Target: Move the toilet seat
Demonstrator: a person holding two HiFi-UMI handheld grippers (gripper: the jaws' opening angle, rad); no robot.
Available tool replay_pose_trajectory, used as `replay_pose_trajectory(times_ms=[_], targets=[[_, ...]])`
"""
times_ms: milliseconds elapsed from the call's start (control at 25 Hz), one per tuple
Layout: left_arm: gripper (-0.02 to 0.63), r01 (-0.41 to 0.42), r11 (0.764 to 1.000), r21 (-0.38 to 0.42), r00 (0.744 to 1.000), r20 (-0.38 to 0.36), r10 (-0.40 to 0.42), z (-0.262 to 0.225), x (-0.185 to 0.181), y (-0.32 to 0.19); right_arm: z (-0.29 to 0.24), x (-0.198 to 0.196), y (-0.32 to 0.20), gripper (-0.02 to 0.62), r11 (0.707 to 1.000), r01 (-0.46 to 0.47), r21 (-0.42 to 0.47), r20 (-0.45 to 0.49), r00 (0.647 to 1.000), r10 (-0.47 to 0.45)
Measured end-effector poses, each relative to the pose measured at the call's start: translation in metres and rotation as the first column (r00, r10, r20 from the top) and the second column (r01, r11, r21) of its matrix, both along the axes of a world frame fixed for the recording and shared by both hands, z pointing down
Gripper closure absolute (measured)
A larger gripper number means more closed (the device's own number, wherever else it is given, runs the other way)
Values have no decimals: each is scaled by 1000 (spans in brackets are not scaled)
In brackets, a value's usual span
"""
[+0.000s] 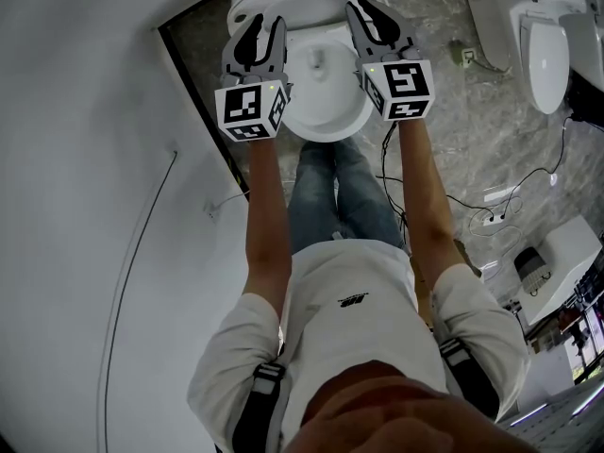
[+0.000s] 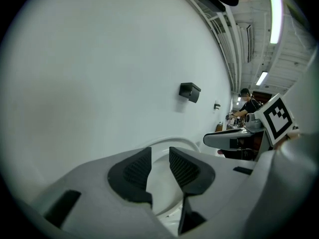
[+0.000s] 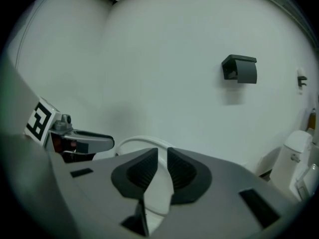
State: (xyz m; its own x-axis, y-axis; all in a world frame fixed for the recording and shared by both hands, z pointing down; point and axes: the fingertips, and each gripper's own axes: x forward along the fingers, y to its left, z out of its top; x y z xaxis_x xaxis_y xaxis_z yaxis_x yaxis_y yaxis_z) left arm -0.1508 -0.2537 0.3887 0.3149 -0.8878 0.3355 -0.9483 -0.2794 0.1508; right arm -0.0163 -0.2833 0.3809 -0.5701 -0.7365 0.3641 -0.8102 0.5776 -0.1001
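Note:
A white toilet bowl (image 1: 326,111) stands against the wall in the head view, right in front of the person's legs. The toilet seat (image 2: 175,144) (image 3: 130,142) is a thin white ring that curves up ahead of both grippers. My left gripper (image 1: 264,28) (image 2: 159,167) is at the seat's left side, and its dark ribbed pads (image 2: 133,171) are shut on the rim. My right gripper (image 1: 371,14) (image 3: 163,169) is at the right side, and its pads (image 3: 180,172) are shut on the rim there. In each gripper view the other gripper shows beyond the seat.
A white wall (image 1: 85,206) runs close along the left. It carries a black paper holder (image 3: 240,68) (image 2: 189,91). A second toilet (image 1: 547,50) stands at the upper right. Cables and a power strip (image 1: 495,217) lie on the marble floor beside a white device (image 1: 557,262).

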Motion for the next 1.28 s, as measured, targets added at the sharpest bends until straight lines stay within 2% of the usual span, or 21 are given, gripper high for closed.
replay_pose_trajectory(times_ms=[120,360,480,720,1280], targets=[[519,-13,1000,17,1000,15,12,-6,5,3,-5,3,5,531,1000,1,13,2,1000,-1],[560,-32,998,51,999,31,30,-24,14,12,-22,6,17,551,999,24,39,2,1000,-25],[563,-39,998,54,999,39,37,-26,20,19,-19,5,27,557,998,58,32,-33,998,-57],[568,-43,998,49,998,44,41,-27,27,35,-23,3,46,557,996,83,29,-24,996,-82],[569,-36,997,68,999,40,33,-39,29,59,-36,7,69,557,995,85,59,-33,996,-83]])
